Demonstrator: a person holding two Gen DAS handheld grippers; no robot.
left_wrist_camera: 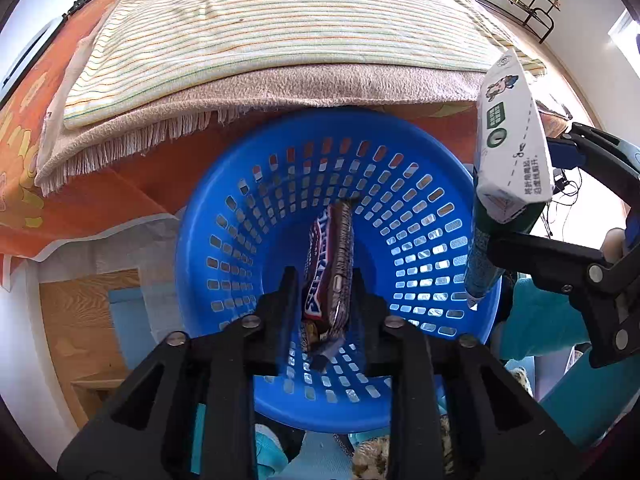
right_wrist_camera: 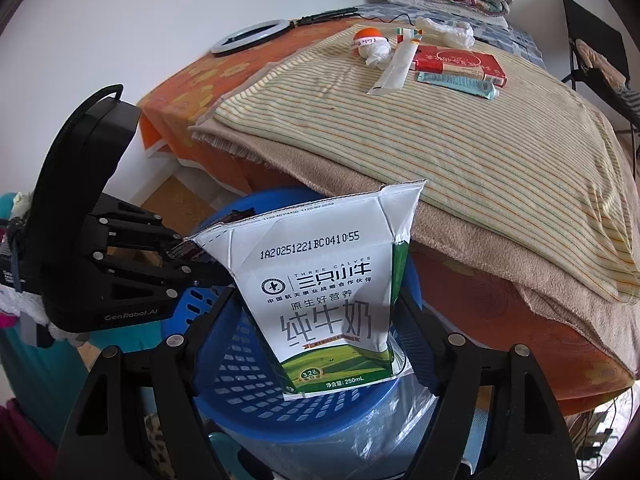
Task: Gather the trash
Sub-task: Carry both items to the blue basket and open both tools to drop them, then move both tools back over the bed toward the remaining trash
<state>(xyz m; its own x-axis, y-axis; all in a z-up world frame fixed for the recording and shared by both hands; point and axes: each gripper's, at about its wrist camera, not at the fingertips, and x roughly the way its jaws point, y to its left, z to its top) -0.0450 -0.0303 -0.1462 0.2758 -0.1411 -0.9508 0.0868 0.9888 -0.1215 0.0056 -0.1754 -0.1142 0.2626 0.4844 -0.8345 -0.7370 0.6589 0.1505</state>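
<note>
the milk carton (right_wrist_camera: 332, 292) sits between the fingers of my right claw (right_wrist_camera: 320, 320), held by its flat sides low on the body, over the blue basket (right_wrist_camera: 240, 360). it reads as an emptied paper carton with the top torn open, so i judge it light, stiff along the folds but easy to crush; the broad faces near the base are the sound place to hold, not the ragged spout. its coated skin looks a bit slick, so a firm squeeze suits it.

the candy bar wrapper (left_wrist_camera: 330, 264) hangs between the fingers of my left claw (left_wrist_camera: 322, 300), right above the basket's (left_wrist_camera: 280, 392) slotted bowl. those fingers stand apart and i see gaps beside the wrapper, so i take it as let go, not pinched. it is thin crinkly film, nearly weightless and slippery.

on the bed behind, on the striped blanket (right_wrist_camera: 440, 132), more trash lies: a red box (right_wrist_camera: 460, 64), a teal wrapper (right_wrist_camera: 456, 84), a white paper sleeve (right_wrist_camera: 396, 66) and crumpled tissue (right_wrist_camera: 448, 30). all look light; the box wants a hold across its narrow sides.
</note>
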